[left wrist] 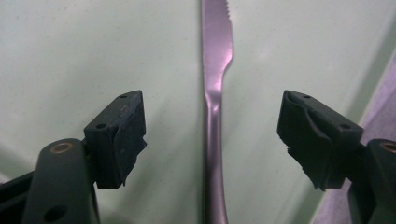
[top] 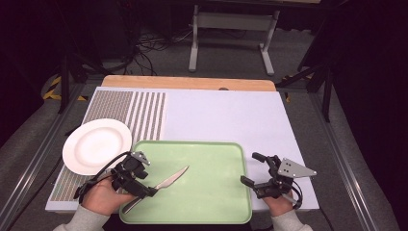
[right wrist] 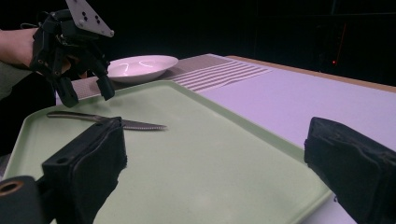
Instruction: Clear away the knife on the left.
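Note:
A metal knife lies slantwise in the left part of a pale green tray, blade toward the tray's middle. My left gripper hangs just over the knife's handle. In the left gripper view the handle runs up the middle between the two pads, with a clear gap on each side, so the gripper is open. My right gripper stands open at the tray's right rim with nothing between its jaws. The right gripper view looks across the tray at the knife and the left gripper above it.
A white plate sits left of the tray on a striped and dotted patch of the white mat. The plate lies beyond the tray's far rim in the right gripper view. Behind the mat runs the table's wooden edge.

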`<state>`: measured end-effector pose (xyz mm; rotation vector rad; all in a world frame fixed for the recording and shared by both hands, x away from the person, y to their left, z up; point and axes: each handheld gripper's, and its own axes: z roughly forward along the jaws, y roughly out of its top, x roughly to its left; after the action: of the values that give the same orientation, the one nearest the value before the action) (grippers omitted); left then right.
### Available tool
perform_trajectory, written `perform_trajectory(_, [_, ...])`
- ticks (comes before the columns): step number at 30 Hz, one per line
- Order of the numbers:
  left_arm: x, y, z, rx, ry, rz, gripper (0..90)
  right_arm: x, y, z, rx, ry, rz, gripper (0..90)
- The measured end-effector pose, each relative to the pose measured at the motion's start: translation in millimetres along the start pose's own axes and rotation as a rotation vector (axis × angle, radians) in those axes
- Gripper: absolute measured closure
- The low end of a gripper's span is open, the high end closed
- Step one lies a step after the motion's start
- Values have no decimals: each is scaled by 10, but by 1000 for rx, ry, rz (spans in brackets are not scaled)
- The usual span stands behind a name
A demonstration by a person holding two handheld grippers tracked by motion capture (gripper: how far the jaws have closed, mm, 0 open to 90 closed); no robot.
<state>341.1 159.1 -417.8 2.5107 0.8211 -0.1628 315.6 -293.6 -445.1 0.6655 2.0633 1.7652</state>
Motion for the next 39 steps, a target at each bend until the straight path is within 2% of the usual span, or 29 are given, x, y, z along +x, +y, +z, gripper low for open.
perform_trajectory(2, [-30, 13, -11, -16, -2, 12, 198, 0, 0, 0, 0, 0, 0, 61])
perform_trajectory(4, [-55, 29, -24, -36, 8, 45, 189, -2, -1, 1, 0, 0, 3, 61])
perform_trajectory(5, [-81, 42, -39, -65, 32, 76, 188, -1, -1, 2, -1, 0, 3, 61])
perform_trajectory(7, [-133, 51, -44, -89, 63, 111, 211, 0, -1, 2, 0, 0, 2, 61])
perform_trajectory(8, [-133, 51, -44, -89, 63, 111, 283, 0, -1, 2, 0, 0, 2, 61])
perform_trajectory(9, [-188, 58, -38, -87, 90, 174, 387, -1, -1, 1, -1, -1, 3, 61])
perform_trajectory(10, [-188, 58, -38, -87, 90, 174, 429, -1, -1, 0, -1, -1, 3, 61])
perform_trajectory(11, [-218, 69, -34, -77, 129, 203, 491, -1, 0, 1, -3, -1, 1, 61])
perform_trajectory(12, [-218, 69, -34, -77, 129, 203, 544, -1, 0, 1, -3, -1, 1, 61])
perform_trajectory(13, [-243, 82, -18, -73, 129, 225, 631, -2, -1, 0, -2, -1, 1, 61])
perform_trajectory(14, [-243, 82, -18, -73, 129, 225, 686, -2, -1, 0, -2, -1, 1, 61])
perform_trajectory(15, [-258, 85, -9, -67, 133, 233, 686, -2, -1, -1, -1, -2, 2, 61])
perform_trajectory(17, [-290, 92, 16, -60, 143, 259, 823, -2, -1, -1, -1, -1, 2, 61])
perform_trajectory(19, [-324, 96, 34, -62, 155, 285, 896, -1, -1, 0, 0, 0, 1, 61])
perform_trajectory(21, [-356, 109, 70, -56, 166, 327, 898, -2, 0, -2, -3, 0, -1, 61])
perform_trajectory(22, [-356, 109, 70, -56, 166, 327, 898, -2, 0, -2, -3, 0, -1, 61])
perform_trajectory(23, [-370, 112, 97, -46, 165, 349, 898, -1, 0, -2, -3, 1, -1, 61])
perform_trajectory(29, [-398, 126, 184, -4, 145, 397, 898, -2, 1, -3, -2, 1, -2, 61])
perform_trajectory(35, [-395, 133, 273, 33, 168, 414, 898, -1, 0, -2, -2, 3, -2, 61])
perform_trajectory(39, [-388, 138, 291, 44, 159, 414, 899, 0, 0, -2, -1, 2, -2, 61])
